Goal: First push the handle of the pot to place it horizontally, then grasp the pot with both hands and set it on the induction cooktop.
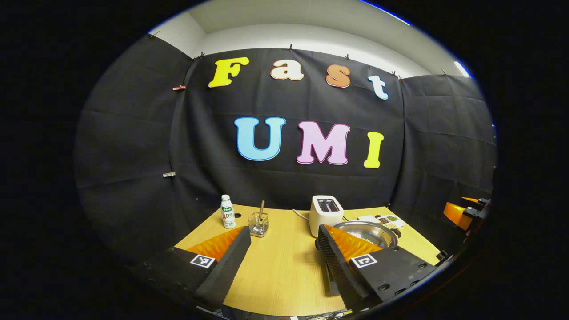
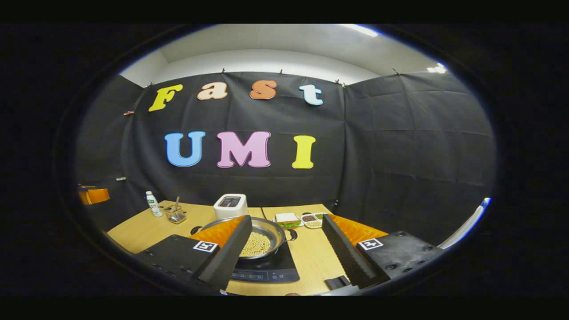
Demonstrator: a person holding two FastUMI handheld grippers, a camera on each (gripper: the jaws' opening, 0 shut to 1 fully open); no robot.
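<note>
The steel pot (image 2: pixel 262 238), with yellow beans inside, sits on the black induction cooktop (image 2: pixel 266 272) in the right gripper view. Its two small black handles (image 2: pixel 291 234) point left and right. My right gripper (image 2: pixel 286 218) is open and held back from the pot, its left finger overlapping the pot's left side in the image. In the left gripper view the pot (image 1: pixel 371 231) shows just behind the right finger. My left gripper (image 1: pixel 282 231) is open over bare table with nothing between its fingers. The right gripper (image 1: pixel 464 213) shows at the far right edge.
A white toaster (image 2: pixel 230 205) stands behind the pot on the wooden table (image 1: pixel 284 266). A small bottle (image 1: pixel 227 211) and a wire basket with a utensil (image 1: pixel 258 223) stand at the back left. Small dishes of food (image 2: pixel 306 218) lie at the back right.
</note>
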